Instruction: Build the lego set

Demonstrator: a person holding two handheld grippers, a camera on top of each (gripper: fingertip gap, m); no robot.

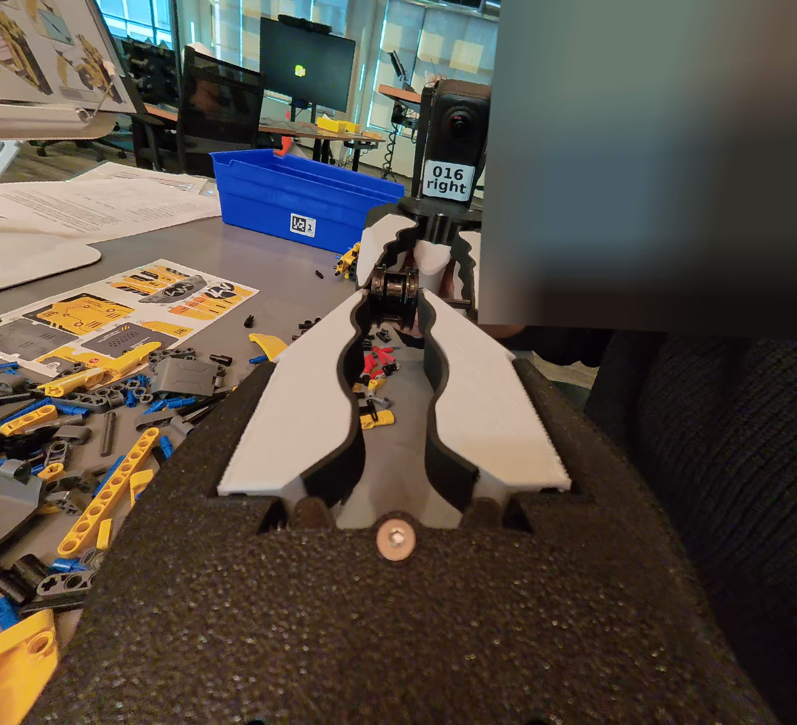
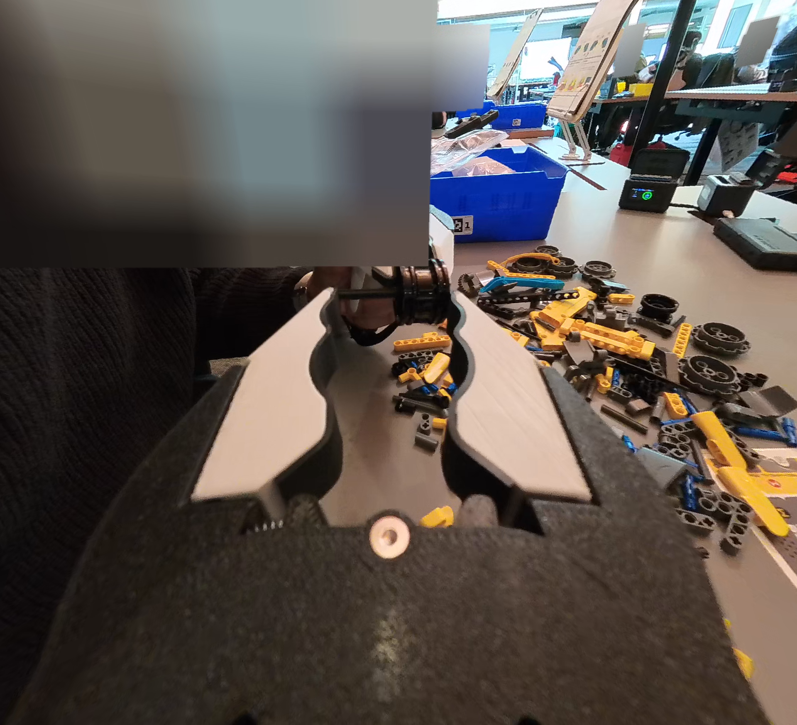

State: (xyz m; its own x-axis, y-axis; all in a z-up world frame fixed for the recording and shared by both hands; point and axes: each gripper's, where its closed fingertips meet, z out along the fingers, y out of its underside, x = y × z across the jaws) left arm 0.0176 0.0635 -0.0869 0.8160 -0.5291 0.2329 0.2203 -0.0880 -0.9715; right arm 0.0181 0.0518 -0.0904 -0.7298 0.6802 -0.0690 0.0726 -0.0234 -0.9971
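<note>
Here both tongs pinch a ribbed black wheel hub

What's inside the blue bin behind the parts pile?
In the right wrist view, crumpled clear plastic bags stick up out of the blue bin. Its front wall hides the floor and anything under the bags. The left wrist view shows only bare inner wall.

White label with black print under a black camera, square code tag on the blue bin, yellow and grey sticker sheet with small print, printed papers, picture booklet on a stand, little lit screen on a black box.
</note>
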